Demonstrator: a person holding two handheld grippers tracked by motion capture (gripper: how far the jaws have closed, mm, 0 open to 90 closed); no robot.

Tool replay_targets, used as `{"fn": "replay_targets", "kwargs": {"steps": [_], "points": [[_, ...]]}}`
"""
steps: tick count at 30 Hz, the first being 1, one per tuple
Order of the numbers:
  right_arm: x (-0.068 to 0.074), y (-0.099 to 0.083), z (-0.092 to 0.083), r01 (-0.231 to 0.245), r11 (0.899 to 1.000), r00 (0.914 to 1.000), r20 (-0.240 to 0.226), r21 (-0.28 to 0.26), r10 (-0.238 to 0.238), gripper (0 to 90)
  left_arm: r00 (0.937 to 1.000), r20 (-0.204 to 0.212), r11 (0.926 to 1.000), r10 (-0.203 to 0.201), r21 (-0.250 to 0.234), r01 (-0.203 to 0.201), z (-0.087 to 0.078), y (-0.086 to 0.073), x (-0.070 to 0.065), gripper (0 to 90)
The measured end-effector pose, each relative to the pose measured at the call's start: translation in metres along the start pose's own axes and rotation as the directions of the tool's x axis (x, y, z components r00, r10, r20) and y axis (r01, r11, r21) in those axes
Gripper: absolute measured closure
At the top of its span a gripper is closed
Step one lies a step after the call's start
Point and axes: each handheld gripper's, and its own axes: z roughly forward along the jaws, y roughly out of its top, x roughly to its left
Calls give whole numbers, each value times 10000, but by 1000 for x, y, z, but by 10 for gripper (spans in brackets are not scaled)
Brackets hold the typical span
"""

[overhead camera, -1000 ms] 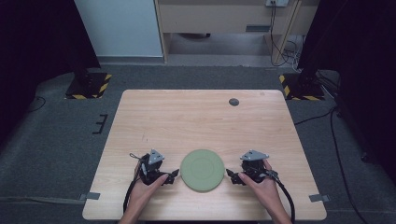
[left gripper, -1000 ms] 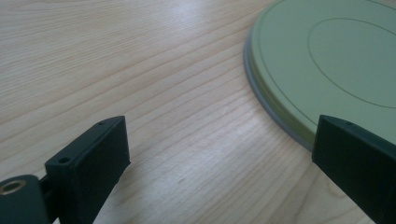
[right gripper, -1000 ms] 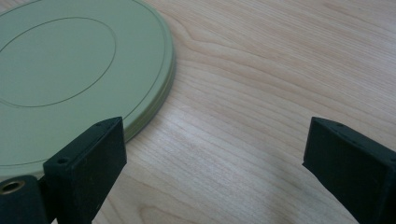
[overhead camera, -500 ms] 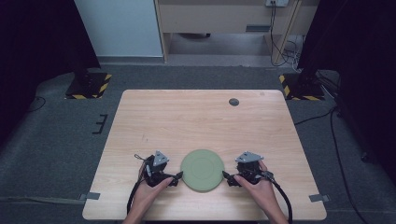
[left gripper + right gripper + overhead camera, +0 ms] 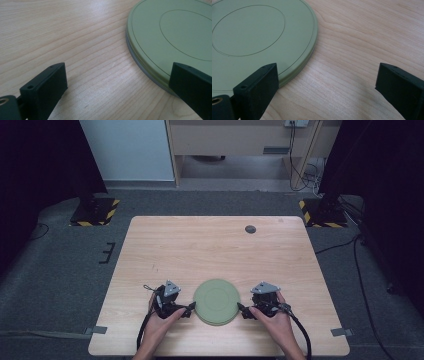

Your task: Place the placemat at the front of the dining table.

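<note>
Green round plate (image 5: 216,301) lies flat on the wooden surface (image 5: 210,250), near the person's edge, midway between both hands. Left gripper (image 5: 186,309) just beside its left rim, jaws wide, one jaw over the rim. Right gripper (image 5: 243,311) just beside the right rim, jaws wide, likewise. Small dark disc (image 5: 250,229) far side.

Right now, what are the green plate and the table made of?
The green plate looks like plastic, perhaps melamine: even matte colour, soft sheen, thin moulded rings, a paler layer under its rim. I can't be sure. The table looks like pale wood or wood-look laminate: long grain lines, a smooth, slightly glossy top.
</note>
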Motion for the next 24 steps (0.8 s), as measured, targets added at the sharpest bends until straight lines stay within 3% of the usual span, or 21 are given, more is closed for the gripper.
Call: {"fn": "replay_targets", "kwargs": {"steps": [15, 24], "points": [[-2, 4, 5, -108, 9997, 9977, 666, -206, 121, 44, 9994, -347, 10000, 36, -44, -37, 5, 5, 1, 2], [1, 4, 0, -25, 9999, 9994, 356, -105, 29, 81, 9993, -316, 9998, 186, 24, -185, 3, 3, -2, 28]]}}
